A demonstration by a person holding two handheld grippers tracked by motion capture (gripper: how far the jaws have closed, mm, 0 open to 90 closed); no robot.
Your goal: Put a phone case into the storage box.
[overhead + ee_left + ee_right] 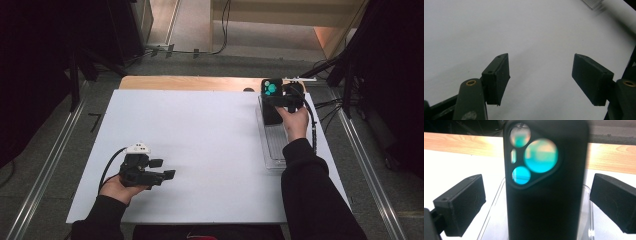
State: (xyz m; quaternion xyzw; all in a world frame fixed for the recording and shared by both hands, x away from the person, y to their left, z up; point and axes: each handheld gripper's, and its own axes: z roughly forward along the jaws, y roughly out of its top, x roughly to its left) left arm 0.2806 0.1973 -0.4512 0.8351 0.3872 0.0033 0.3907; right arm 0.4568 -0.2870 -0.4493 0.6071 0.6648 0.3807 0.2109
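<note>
On white tabletop point(200, 140): left tongs point(162, 169) agape, empty; right tongs point(280, 100) wide, flanking phone case point(271, 95), untouched.

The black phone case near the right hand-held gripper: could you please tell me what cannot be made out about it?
- Its lower end: cut off by the right gripper view's bottom edge; the person's right hand hides it from above.
- What props the black phone case in the clear tray: hidden.
- The camera cut-outs: blurred.

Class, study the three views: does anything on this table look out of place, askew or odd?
One thing: the black phone case stands upright in the clear tray at the table's right edge instead of lying flat. The right gripper has its jaws open either side of it, not touching.
</note>
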